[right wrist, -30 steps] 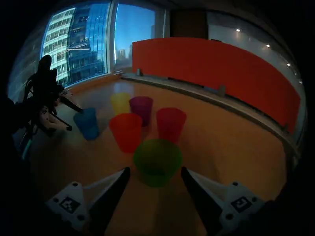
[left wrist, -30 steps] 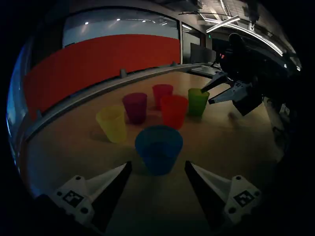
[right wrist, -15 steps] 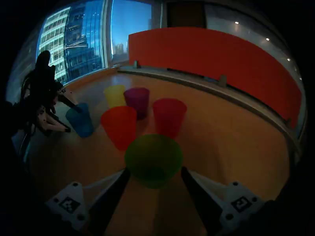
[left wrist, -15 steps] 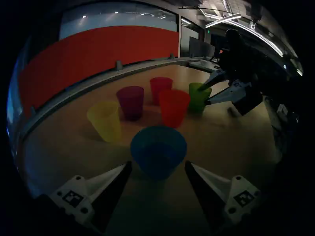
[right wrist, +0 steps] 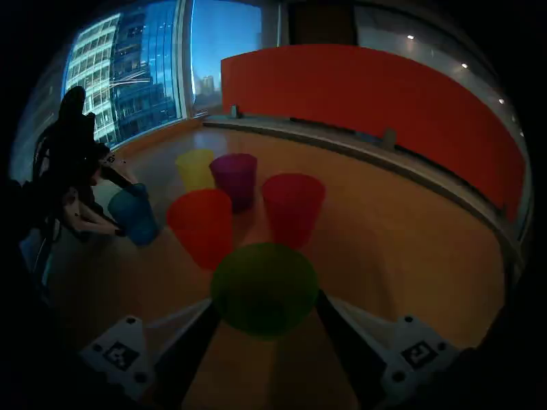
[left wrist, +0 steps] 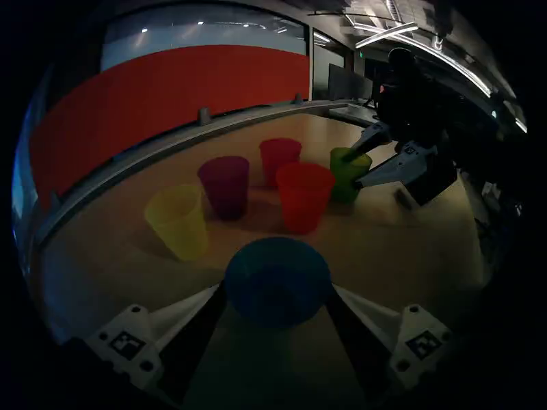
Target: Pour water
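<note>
Left tool (left wrist: 275, 292): spread wide, with the blue cup (left wrist: 277, 280) upright in the gap. Its wall is against or just beside both fingers, and I cannot tell whether they press on it.
Right tool (right wrist: 265, 301): wide as well, with the green cup (right wrist: 264, 289) upright between its fingers in the same way. The grip is not clear.
Key relation: each cup lies straight ahead of its own tool, long axis vertical, with a finger to its left and right. Each hand is nearest its own cup.
Other cups: the orange cup (left wrist: 303, 197), red cup (left wrist: 279, 158), purple cup (left wrist: 224, 186) and yellow cup (left wrist: 178, 222) stand upright in a cluster on the counter (left wrist: 410, 239), between the two tools.
Water: too dark to tell whether any cup holds some.
Step, as I judge it: closing on both cups, then lifting one to pour into the other.
Writing: none readable. The cups are plain, and there are square black-and-white markers (left wrist: 128, 344) on the tool fingers.
</note>
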